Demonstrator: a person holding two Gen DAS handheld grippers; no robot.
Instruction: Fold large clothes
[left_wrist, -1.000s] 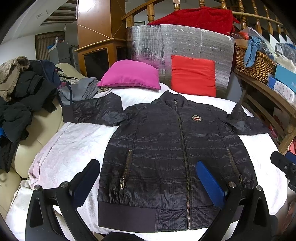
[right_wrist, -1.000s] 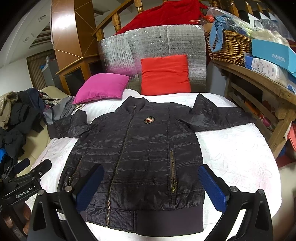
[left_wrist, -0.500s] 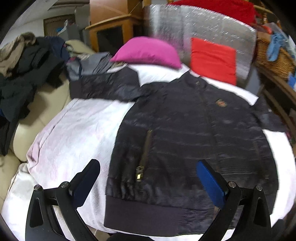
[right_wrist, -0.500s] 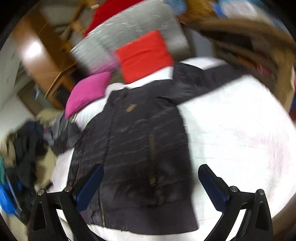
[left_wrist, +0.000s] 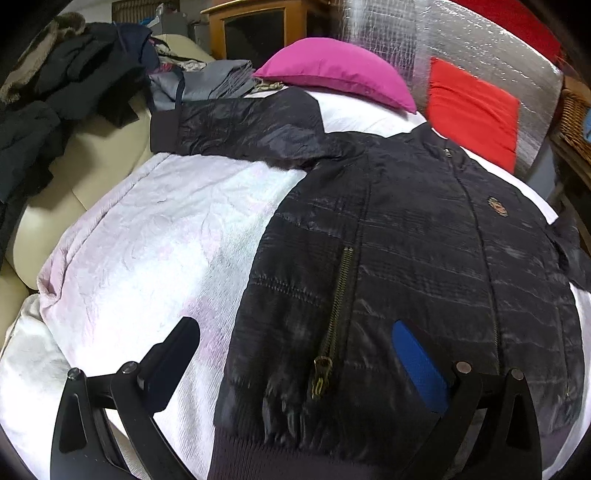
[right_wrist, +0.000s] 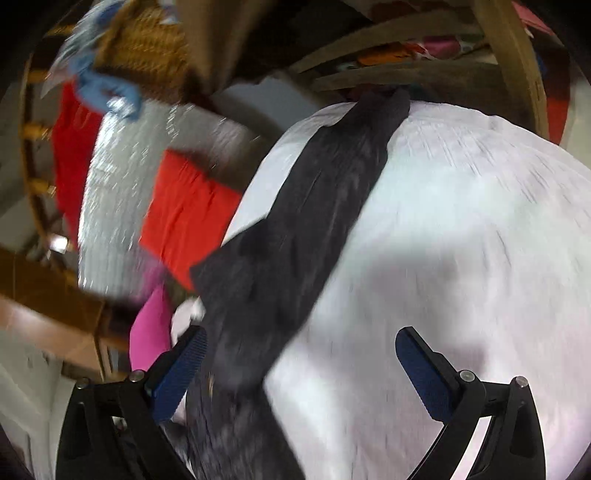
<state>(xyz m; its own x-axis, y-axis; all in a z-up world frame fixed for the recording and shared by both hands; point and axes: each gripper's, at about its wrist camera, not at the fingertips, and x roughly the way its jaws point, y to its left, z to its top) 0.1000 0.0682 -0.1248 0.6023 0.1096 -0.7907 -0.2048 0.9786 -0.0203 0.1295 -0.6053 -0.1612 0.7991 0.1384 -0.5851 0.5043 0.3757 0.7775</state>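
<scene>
A black quilted jacket lies face up on the white bedspread, zipped, with its left sleeve spread toward the sofa. My left gripper hovers open above the jacket's lower left side, near the pocket zipper. The right wrist view is blurred and tilted. It shows the jacket's right sleeve stretched across the bedspread toward the wooden shelf. My right gripper is open above the near part of that sleeve, holding nothing.
A pink pillow and a red cushion sit at the bed's head against silver foil. Dark clothes pile on the cream sofa at left. A wicker basket and a wooden shelf frame border the bed's right side.
Both grippers moved closer and lower to the bed. The left shifted toward the jacket's left hem. The right swung sharply and rolled toward the right sleeve. Both stayed open.
</scene>
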